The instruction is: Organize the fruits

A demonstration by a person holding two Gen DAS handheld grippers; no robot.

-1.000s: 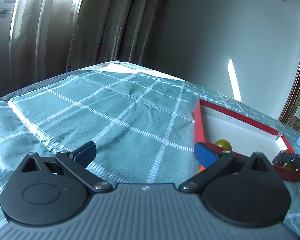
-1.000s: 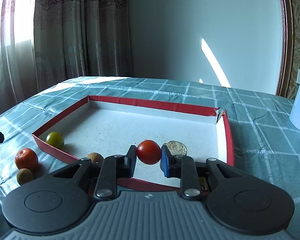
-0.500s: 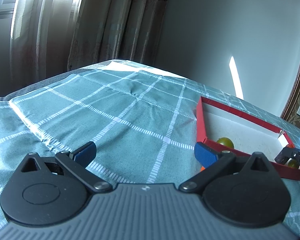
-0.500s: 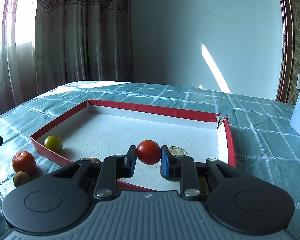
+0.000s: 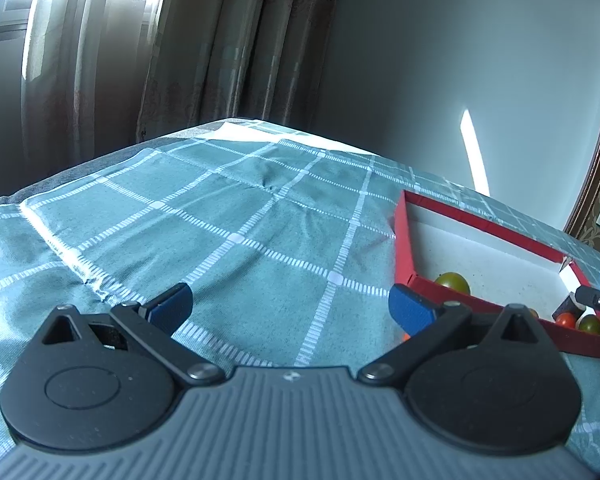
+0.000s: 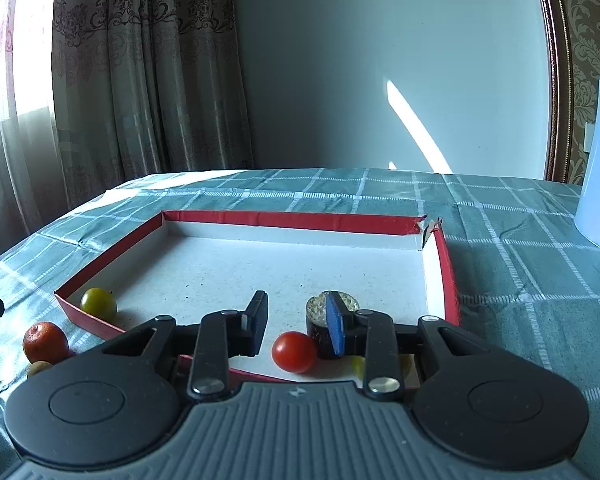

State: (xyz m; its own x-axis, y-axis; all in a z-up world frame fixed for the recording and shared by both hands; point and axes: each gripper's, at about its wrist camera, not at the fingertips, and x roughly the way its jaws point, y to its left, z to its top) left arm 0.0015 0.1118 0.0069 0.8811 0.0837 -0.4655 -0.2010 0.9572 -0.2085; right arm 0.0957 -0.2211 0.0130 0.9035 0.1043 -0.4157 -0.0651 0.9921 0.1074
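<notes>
the right claw (image 6: 296,322) stands apart over the red tray (image 6: 446,264), gripping nothing; the red tomato (image 6: 294,351) lies on the tray floor by its near wall, between the fingers, touching neither. the left claw (image 5: 290,306) is spread wide above the desk (image 5: 236,236) cloth.

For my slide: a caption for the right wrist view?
Open right gripper above round red tomato lying in red-rimmed white tray.
</notes>
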